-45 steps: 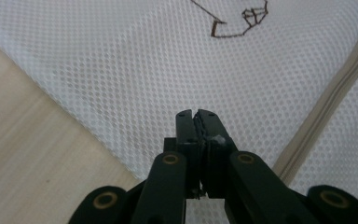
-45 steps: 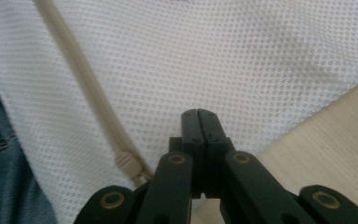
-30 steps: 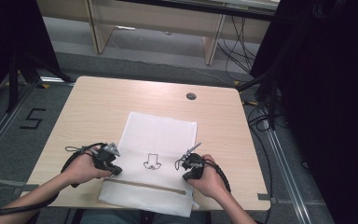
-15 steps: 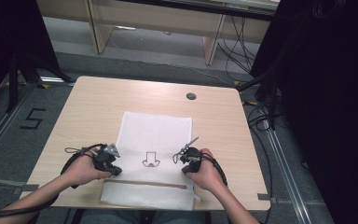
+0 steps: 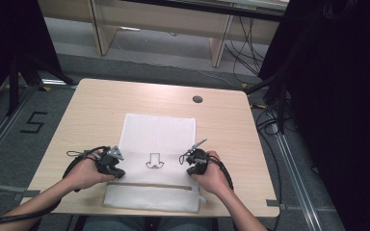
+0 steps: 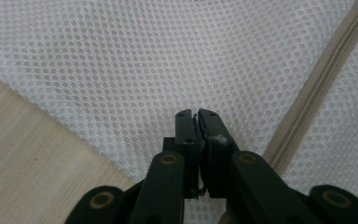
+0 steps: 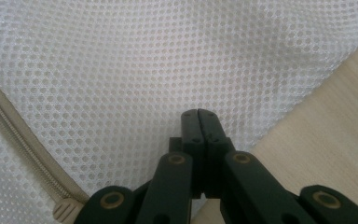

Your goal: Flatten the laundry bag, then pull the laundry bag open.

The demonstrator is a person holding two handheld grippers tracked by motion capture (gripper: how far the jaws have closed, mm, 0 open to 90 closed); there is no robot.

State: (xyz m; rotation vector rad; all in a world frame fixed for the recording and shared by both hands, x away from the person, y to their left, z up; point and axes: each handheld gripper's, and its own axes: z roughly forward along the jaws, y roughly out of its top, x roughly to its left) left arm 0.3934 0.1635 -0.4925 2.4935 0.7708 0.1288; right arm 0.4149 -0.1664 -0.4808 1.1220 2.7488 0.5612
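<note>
1. I see one white mesh bag (image 5: pixel 156 144) lying flat on the tabletop (image 5: pixel 91 110), its near edge reaching the tabletop's near edge and its far edge stopping about midway across.
2. Bare tabletop lies open to the left, to the right and beyond the mesh bag; the far half carries one round grommet (image 5: pixel 197 99), well apart from the bag.
3. One beige zipper (image 5: pixel 149 185) runs across the bag near its near edge; one black arrow-shaped mark (image 5: pixel 154 161) sits between my two tools.
4. My left hand-held gripper (image 5: pixel 111 163) rests at the bag's left edge, just above the zipper. In the left gripper view its jaws stand almost together, a hairline gap between them, having just been opening slightly; nothing is visible between them, and mesh (image 6: pixel 121 60) lies beneath with the zipper (image 6: pixel 307 102) running diagonally at the right.
5. My right hand-held gripper (image 5: pixel 192 161) rests at the bag's right edge. In the right gripper view its jaws are pressed fully together, holding nothing I can see, with the zipper's end stop (image 7: pixel 65 208) at lower left and bare wood (image 7: pixel 326 140) at the right.
6. Compared with a second ago, the bag's near portion lies flatter and wider on the tabletop; both hands sit at much the same places along the bag's edges.
7. Count: two hand-held grippers, one bag, one zipper, one grommet.
</note>
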